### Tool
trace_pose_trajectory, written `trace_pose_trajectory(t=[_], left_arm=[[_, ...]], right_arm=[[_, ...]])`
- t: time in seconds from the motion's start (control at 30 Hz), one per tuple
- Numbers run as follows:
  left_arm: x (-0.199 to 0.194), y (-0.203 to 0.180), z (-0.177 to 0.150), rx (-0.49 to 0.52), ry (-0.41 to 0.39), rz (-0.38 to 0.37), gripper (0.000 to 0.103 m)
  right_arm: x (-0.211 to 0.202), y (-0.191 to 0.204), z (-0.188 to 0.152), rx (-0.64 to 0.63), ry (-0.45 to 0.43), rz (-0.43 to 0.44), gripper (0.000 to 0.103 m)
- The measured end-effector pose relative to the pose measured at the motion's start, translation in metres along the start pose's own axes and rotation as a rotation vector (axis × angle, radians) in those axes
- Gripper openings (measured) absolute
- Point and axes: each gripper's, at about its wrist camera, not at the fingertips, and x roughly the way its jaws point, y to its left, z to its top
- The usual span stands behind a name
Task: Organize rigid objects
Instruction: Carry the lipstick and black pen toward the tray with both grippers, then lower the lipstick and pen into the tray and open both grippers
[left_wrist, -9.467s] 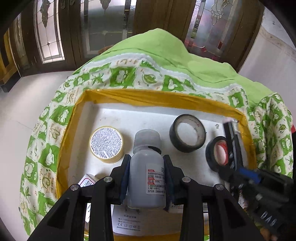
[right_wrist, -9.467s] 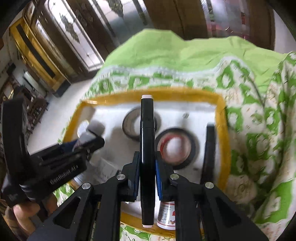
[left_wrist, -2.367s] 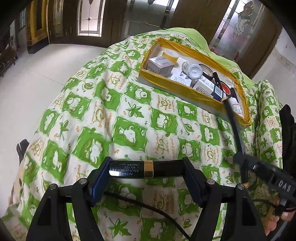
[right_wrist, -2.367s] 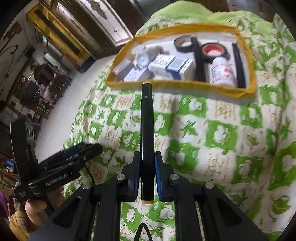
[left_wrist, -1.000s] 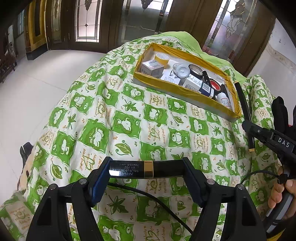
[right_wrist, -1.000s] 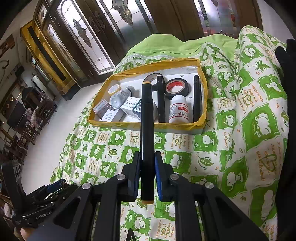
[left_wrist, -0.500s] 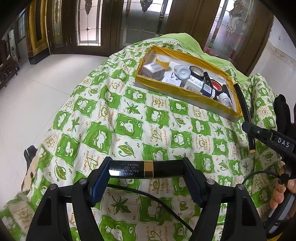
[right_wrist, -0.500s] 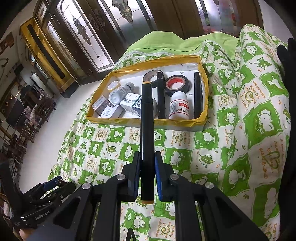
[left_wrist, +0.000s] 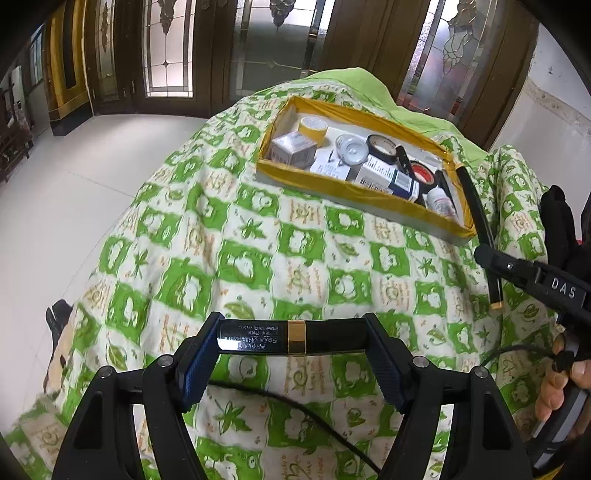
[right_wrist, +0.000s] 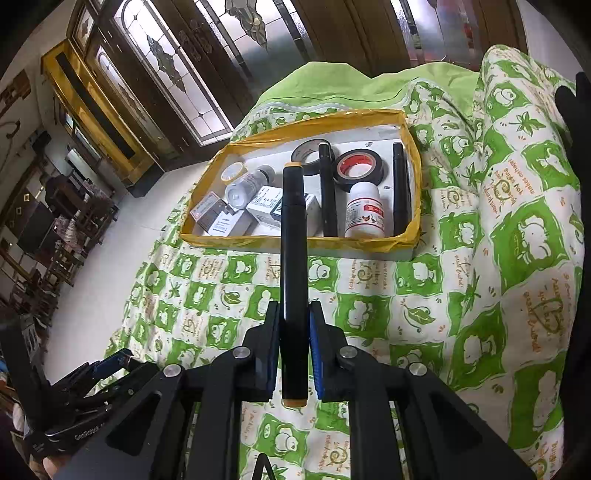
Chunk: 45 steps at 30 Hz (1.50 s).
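Tray (left_wrist: 354, 186) receded; left gripper (left_wrist: 291, 341) clamps tube (left_wrist: 291, 336) crosswise, right gripper (right_wrist: 293, 354) grips marker (right_wrist: 293, 258).

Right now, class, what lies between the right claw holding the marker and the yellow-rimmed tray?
Only bare green-checked quilt lies between the right claw, shut on the black marker, and the tray; nothing rests there. The right wrist view shows it.

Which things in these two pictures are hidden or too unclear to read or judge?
- Left wrist view: print on the black tube in the left gripper is too small.
- Right wrist view: the marker in the right gripper hides part of the white boxes in the tray.
- Left wrist view: tray labels are too small.
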Motion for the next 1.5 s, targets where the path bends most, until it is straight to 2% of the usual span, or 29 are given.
trace_pose_trajectory(t=[0.27, 0.57, 0.77, 0.9, 1.1, 1.4, 1.5], left_arm=[[0.011, -0.015, 0.031, 0.066, -0.011, -0.010, 0.078], [0.029, -0.014, 0.101, 0.051, -0.013, -0.055, 0.078], [0.047, -0.019, 0.137, 0.067, -0.011, -0.067, 0.078], [0.066, -0.011, 0.162, 0.005, 0.033, -0.140, 0.078], [0.089, 0.002, 0.184, -0.107, 0.107, -0.267, 0.078], [0.124, -0.010, 0.198, -0.061, 0.179, -0.202, 0.078], [0.133, -0.020, 0.208, -0.015, 0.176, -0.168, 0.078]], right_arm=[[0.000, -0.010, 0.014, 0.048, 0.007, 0.024, 0.014], [0.023, -0.013, 0.045, 0.069, 0.068, 0.067, 0.014], [0.048, -0.009, 0.075, 0.072, 0.099, 0.080, 0.014], [0.063, -0.009, 0.091, 0.053, 0.107, 0.051, 0.014], [0.076, -0.017, 0.105, 0.072, 0.115, 0.060, 0.014], [0.104, 0.000, 0.126, -0.031, 0.159, 0.044, 0.014], [0.113, 0.003, 0.129, -0.057, 0.175, 0.030, 0.014]])
